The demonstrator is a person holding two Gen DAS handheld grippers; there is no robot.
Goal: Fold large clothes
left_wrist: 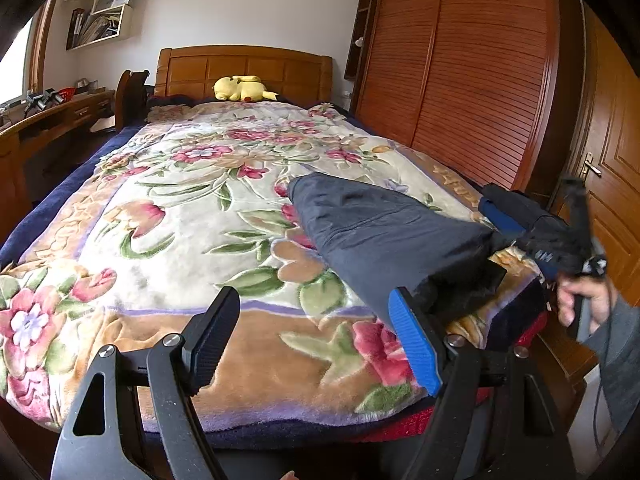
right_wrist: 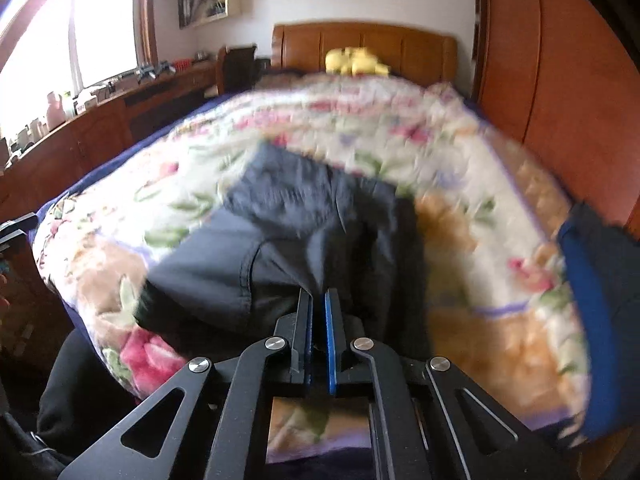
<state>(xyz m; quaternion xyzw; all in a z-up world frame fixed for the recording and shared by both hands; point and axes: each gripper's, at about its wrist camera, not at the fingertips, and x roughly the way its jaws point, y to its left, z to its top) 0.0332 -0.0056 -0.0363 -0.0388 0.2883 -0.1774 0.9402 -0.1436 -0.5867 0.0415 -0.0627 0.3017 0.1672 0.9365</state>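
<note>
Pinching a fold of the dark garment (right_wrist: 304, 216) between my right jaws (right_wrist: 319, 308), I hold it near the foot corner of the bed (left_wrist: 168, 216), on the wardrobe side. Its far end lies on the floral blanket (left_wrist: 160, 184); the near end bunches toward my grip. My left jaws (left_wrist: 316, 332) are spread wide and hold nothing, just beside the garment's near edge.

It looks a soft, limp cloth, light enough but large, so I judge it will sag and drag wherever it is unsupported, and the smooth weave may slip from a shallow pinch. Best holds would be a hem or corner, one in each jaws, well apart, to keep it taut.

The right view is blurred, so finer creases I cannot tell. Open blanket stretches to the left and toward the headboard (left_wrist: 244, 68); the wardrobe (left_wrist: 460, 72) crowds the right, and the bed's foot edge is near.
</note>
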